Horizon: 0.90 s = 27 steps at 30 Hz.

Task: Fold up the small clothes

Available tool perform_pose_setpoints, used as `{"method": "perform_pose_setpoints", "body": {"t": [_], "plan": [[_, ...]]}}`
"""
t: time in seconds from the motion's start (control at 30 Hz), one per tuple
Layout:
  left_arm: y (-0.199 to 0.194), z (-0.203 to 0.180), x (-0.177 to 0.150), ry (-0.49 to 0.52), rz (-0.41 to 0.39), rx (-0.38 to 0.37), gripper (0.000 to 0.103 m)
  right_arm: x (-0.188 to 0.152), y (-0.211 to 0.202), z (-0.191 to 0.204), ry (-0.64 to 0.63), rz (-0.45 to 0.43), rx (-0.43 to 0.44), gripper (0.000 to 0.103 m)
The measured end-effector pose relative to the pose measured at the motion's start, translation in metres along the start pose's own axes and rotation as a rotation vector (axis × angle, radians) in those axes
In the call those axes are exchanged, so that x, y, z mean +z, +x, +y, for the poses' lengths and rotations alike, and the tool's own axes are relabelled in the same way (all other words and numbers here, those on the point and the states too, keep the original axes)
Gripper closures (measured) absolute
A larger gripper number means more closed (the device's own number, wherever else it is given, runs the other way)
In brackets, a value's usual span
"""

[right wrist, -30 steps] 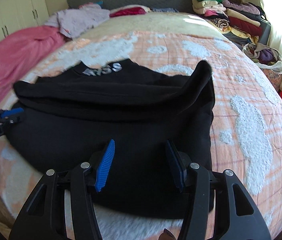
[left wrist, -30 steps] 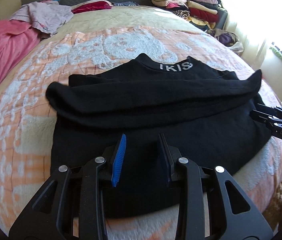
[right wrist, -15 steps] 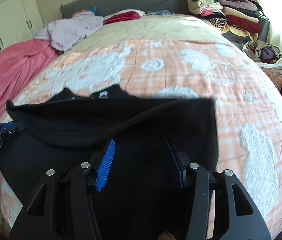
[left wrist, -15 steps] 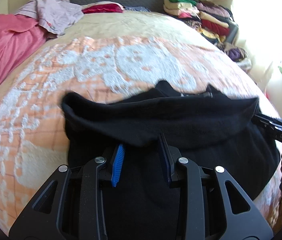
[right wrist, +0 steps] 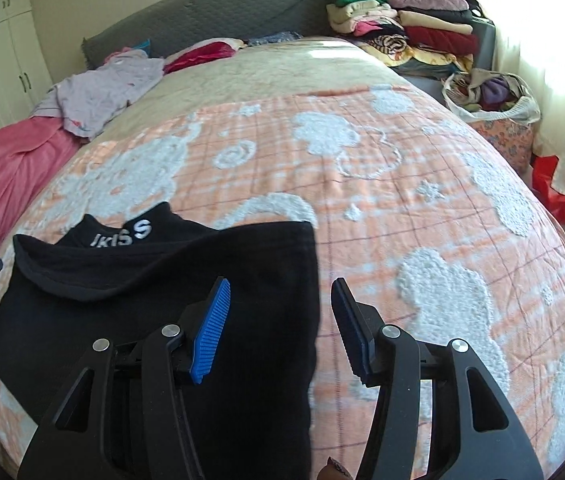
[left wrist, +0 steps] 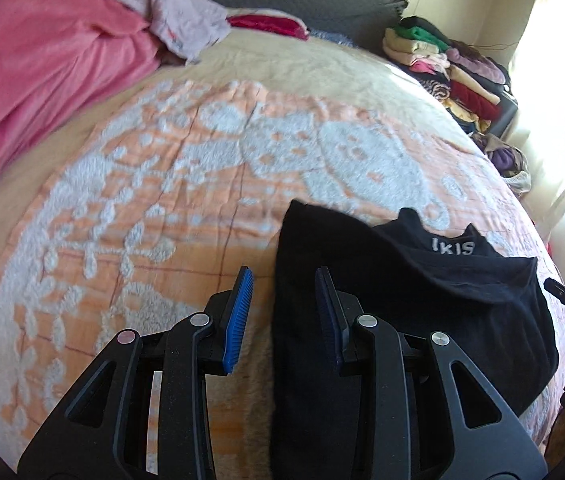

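- The black top (left wrist: 382,320) lies partly folded on the near part of the bed, and its collar with white lettering (right wrist: 122,236) points toward the headboard.
- A folded-over band of it runs across the body, just below the collar.
- In the left wrist view its left edge passes up between my jaws; in the right wrist view its right edge does the same.
- My left gripper (left wrist: 282,312) hangs over that left edge with a narrow gap between its blue pads. I cannot see either pad pressing the cloth, so it holds nothing I can make out.
- My right gripper (right wrist: 278,328) stands wider, over the top's right edge, and its pads are clear of the fabric.
- Beneath the top is the orange and white blanket (right wrist: 402,200), which covers most of the bed.
- A pink cover (left wrist: 34,92) lies along the left side, with a pale lilac garment (left wrist: 186,20) at its far end.
- By the grey headboard (right wrist: 218,16), on the right, sits a stack of folded clothes (right wrist: 402,28), and a bag of clothes (right wrist: 490,92) is beside the bed.
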<state>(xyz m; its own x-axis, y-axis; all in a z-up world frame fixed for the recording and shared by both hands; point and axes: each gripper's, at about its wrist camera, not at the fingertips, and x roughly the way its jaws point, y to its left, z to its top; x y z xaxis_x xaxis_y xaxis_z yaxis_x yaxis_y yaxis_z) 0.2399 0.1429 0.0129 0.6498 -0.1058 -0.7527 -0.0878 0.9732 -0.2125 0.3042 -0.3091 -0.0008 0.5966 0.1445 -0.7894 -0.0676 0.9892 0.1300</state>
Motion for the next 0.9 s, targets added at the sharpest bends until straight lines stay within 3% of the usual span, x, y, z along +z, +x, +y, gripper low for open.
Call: {"method": "perform_pose_setpoints", "body": {"t": [0.2,0.43,0.47,0.63,0.7,0.9], "plan": [[0.021,0.000,-0.002,0.006,0.056,-0.022,0.078,0.003,0.016,-0.005,0.034,0.046,0.048,0.047],[0.035,-0.002,-0.002,-0.022,0.079,-0.076,0.078,0.005,0.032,-0.016,0.116,0.078,0.111,0.048],[0.036,-0.002,-0.002,-0.026,0.078,-0.076,0.079,0.005,0.033,-0.017,0.129,0.080,0.124,0.050],[0.037,-0.001,-0.001,-0.039,0.074,-0.090,0.096,0.005,0.035,-0.018,0.133,0.078,0.148,0.085],[0.034,-0.002,-0.001,-0.034,0.063,-0.090,0.098,0.006,0.032,-0.018,0.130,0.070,0.146,0.093],[0.009,-0.003,0.004,-0.022,-0.019,-0.114,0.101,0.014,0.012,-0.012,0.094,-0.001,0.143,0.095]]}}
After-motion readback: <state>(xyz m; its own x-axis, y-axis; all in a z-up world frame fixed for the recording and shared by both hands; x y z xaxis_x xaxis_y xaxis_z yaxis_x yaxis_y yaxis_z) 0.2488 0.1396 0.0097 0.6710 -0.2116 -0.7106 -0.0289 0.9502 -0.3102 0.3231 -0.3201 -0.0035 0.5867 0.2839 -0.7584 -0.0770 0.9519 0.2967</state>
